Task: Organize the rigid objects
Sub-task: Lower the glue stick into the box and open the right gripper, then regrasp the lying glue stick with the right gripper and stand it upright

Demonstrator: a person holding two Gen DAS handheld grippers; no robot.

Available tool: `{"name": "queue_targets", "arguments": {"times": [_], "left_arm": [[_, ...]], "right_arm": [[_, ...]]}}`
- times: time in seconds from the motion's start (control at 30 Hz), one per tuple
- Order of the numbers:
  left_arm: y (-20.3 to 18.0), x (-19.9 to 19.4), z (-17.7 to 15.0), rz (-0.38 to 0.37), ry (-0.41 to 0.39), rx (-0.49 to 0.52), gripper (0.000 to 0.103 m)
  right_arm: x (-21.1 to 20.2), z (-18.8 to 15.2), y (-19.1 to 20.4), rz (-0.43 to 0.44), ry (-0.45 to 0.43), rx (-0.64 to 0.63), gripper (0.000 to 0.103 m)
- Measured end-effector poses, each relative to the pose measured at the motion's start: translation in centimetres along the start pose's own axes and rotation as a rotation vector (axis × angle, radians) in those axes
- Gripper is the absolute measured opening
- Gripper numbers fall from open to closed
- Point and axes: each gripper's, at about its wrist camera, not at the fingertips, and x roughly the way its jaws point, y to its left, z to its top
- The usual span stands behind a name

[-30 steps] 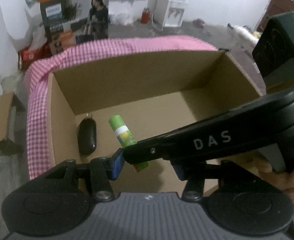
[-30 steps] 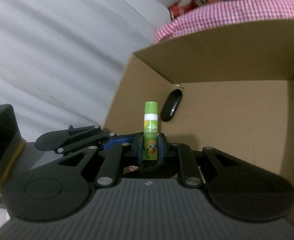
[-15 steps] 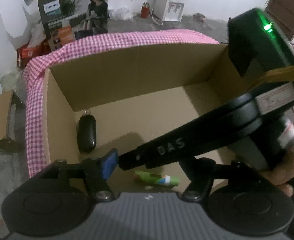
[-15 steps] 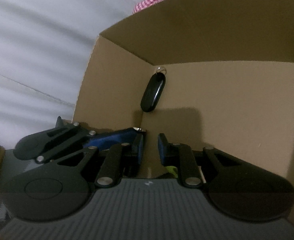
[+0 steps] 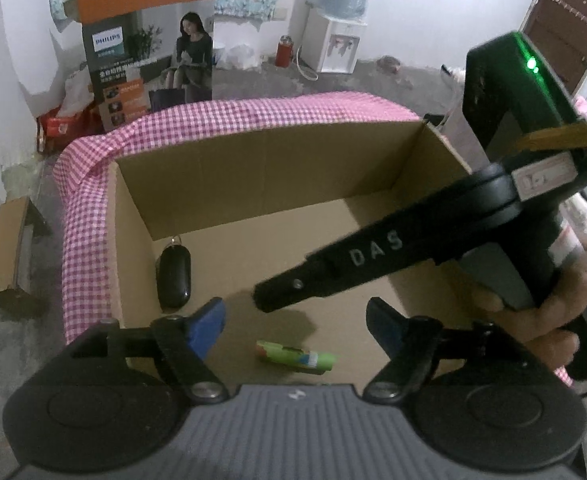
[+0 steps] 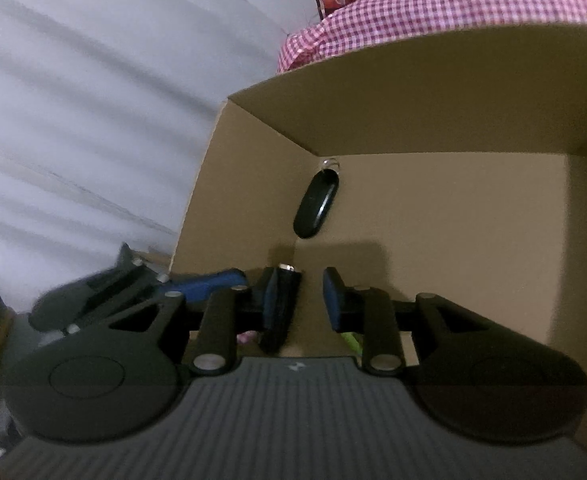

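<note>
An open cardboard box [image 5: 277, 172] stands on a pink checked cloth [image 5: 229, 116]. On its floor lie a green glue stick [image 5: 297, 357] near the front wall and a black key fob [image 5: 173, 277] with a ring at the left wall. The fob also shows in the right wrist view [image 6: 316, 210], and a sliver of the glue stick [image 6: 351, 340] shows behind the right finger. My left gripper [image 5: 295, 316] is open and empty above the box's front edge. My right gripper [image 6: 299, 298] is open and empty over the box; its body [image 5: 373, 264] crosses the left wrist view.
A Philips carton [image 5: 149, 56], a water dispenser [image 5: 337, 40] and a red bottle [image 5: 283, 50] stand on the floor beyond the table. A small cardboard box [image 5: 9, 248] lies on the floor at the left. A white wall [image 6: 93, 100] is left of the box.
My right gripper opened and let go of the green glue stick, which dropped and now lies flat on the box floor. The right gripper has drawn back and up.
</note>
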Motion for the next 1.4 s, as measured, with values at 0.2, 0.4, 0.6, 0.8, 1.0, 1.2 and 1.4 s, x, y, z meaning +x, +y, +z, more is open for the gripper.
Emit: {"name": "queue_targets", "arguments": {"times": [0.2,0.4,0.6,0.8,1.0,1.2,1.4], "left_arm": [[0.1,-3.7,-1.6,-0.005,-0.075,0.015,0.085],[1.0,-6.7,-4.1,0.008,-0.144,-0.001,0.088],[2.6,-8.0,-6.9,0.013,-0.173,-0.055,0.088],[4.1,-8.7,-10.1,0.017,-0.211,-0.106,0.088],[4.2,-8.3,-12.4,0.018,-0.212,-0.123,0.088],[4.1,-7.9,-14.0,0.001,-0.216,-0.148,0.088],[3.3,-8.5,-15.6,-0.004,-0.239,-0.163,0.088]], "right_arm": [[-0.3,-0.5,1.1,-0.085,0.088,-0.131,0.032],[2.4,-0.5,2.5,-0.126,0.199,-0.226,0.033],[5.5,-1.1,4.8,-0.236,0.306,-0.351,0.033],[7.8,-1.8,6.0,-0.365,0.395,-0.484,0.015],[7.7,0.3,6.9,-0.336,0.313,-0.428,0.014],[6.7,1.3,7.6,-0.289,0.243,-0.368,0.017],[3.8,1.5,8.2,-0.269,0.166,-0.330,0.041]]}}
